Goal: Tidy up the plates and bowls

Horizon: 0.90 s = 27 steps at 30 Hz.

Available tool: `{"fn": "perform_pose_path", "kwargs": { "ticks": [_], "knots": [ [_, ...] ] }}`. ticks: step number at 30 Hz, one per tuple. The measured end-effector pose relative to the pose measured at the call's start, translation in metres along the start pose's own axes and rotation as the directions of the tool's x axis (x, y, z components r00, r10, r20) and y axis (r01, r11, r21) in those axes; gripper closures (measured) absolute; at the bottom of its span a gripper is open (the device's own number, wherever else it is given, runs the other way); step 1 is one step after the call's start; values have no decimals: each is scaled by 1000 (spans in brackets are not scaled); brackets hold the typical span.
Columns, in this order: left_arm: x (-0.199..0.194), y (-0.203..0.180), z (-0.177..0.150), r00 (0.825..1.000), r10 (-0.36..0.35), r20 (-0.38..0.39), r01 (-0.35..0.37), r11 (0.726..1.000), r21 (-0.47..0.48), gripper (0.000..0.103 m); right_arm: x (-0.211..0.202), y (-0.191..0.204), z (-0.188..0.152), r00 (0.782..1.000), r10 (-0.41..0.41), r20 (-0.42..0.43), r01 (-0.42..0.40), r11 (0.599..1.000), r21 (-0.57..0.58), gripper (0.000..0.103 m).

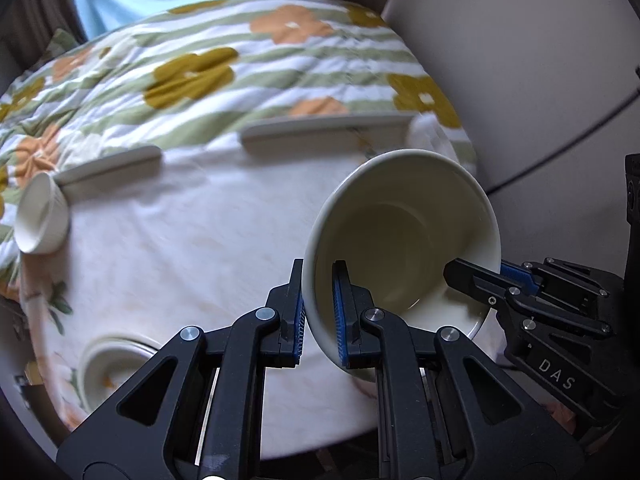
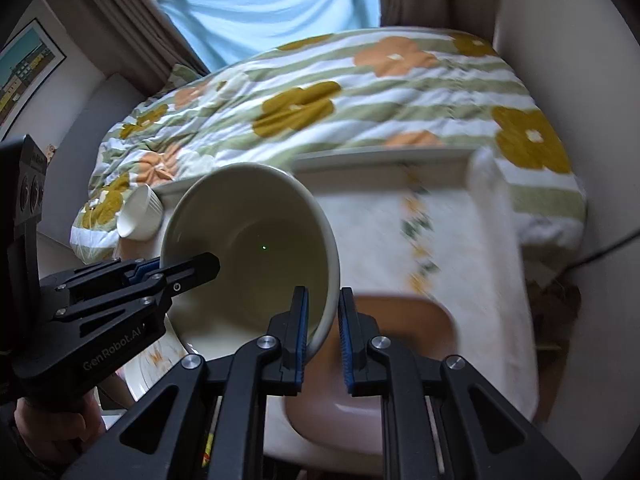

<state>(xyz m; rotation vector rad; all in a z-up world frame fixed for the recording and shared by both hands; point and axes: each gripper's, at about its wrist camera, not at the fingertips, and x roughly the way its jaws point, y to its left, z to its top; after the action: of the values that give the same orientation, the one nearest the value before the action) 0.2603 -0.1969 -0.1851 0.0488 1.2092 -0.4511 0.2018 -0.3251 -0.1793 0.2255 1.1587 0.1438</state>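
Observation:
A large cream bowl (image 1: 400, 232) is tipped on its side above the white table, its mouth toward the cameras. My left gripper (image 1: 320, 316) is shut on its left rim, one finger inside and one outside. My right gripper (image 2: 323, 320) straddles the opposite rim (image 2: 320, 332) with a visible gap at the outer pad. It shows in the left wrist view (image 1: 480, 276), and the left gripper shows in the right wrist view (image 2: 176, 272). A small white ribbed cup (image 1: 42, 216) lies tipped at the far left table edge. A floral plate (image 1: 112, 364) lies near left.
A brown-rimmed pinkish dish (image 2: 384, 360) lies under my right gripper. A raised white ledge (image 1: 324, 130) runs along the table's far edge. Behind it is a bed with a flowered quilt (image 1: 224, 64). A wall and a dark cable (image 1: 560, 148) are at right.

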Motion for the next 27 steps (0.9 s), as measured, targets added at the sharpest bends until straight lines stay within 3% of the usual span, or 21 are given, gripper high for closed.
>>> {"fn": "perform_pose_path", "kwargs": {
  "ticks": [12,27],
  "knots": [
    [59,-42,-32,988,6,-156,12,993,114,93,20,-56,-64,994,-14,-106,31,986,162,90],
    [103,-42,-35,976,53,-213,-5,976,219,93,48,-69,-80,988,-42,-150,82,960,267,90]
  ]
}}
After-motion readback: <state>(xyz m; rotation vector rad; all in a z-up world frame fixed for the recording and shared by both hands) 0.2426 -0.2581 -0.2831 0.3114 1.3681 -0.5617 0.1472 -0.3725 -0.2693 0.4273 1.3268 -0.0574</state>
